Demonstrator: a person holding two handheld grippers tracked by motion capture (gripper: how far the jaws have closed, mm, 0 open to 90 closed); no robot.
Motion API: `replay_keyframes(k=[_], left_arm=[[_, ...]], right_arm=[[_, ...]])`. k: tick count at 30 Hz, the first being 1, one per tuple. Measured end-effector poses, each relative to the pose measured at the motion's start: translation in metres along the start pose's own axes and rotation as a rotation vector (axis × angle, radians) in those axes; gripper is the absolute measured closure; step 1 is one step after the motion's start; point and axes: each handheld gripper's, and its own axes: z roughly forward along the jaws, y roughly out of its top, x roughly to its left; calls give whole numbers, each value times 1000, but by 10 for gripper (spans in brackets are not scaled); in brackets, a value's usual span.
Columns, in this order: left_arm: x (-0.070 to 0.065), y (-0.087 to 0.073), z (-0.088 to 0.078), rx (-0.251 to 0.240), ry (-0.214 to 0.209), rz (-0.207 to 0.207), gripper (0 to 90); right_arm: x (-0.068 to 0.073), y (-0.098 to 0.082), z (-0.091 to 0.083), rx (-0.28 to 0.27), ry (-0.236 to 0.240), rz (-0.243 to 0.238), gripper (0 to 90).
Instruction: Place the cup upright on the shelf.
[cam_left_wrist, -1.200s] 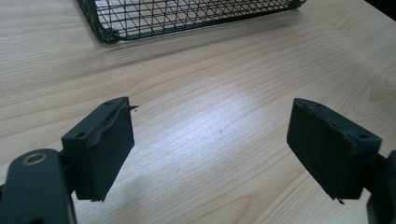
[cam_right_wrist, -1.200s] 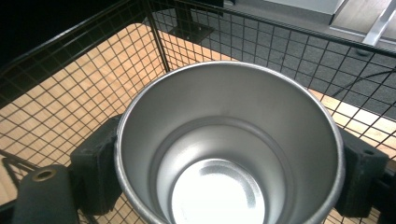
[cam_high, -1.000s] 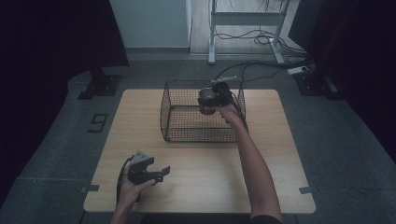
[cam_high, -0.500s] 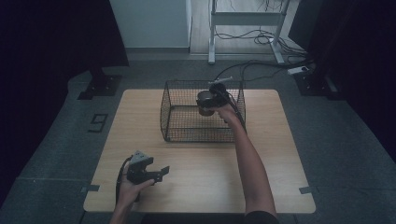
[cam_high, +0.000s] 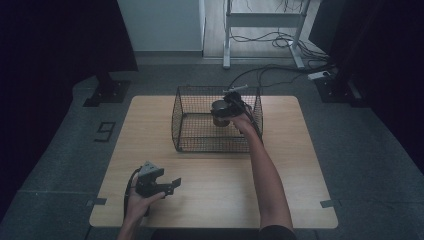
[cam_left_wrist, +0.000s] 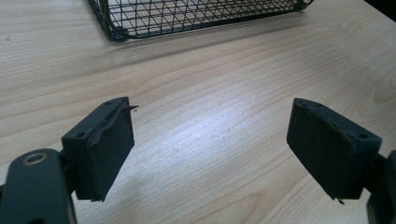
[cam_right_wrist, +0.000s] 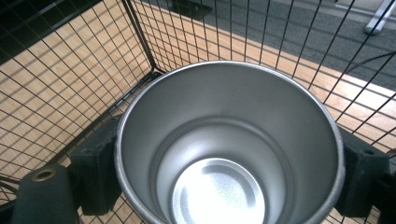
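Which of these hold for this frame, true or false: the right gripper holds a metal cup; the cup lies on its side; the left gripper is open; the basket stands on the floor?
1. The right gripper holds a metal cup. True.
2. The cup lies on its side. False: it is upright, mouth up, inside the wire basket.
3. The left gripper is open. True: nothing sits between its jaws.
4. The basket stands on the floor. False: it stands on the wooden table.
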Motion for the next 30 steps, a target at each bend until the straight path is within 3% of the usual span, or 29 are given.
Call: replay_keyframes(k=[30], left_arm=[[2, -1, 0, 1, 2, -4, 151]], right_arm=[[-7, -8, 19, 93, -22, 10, 147]])
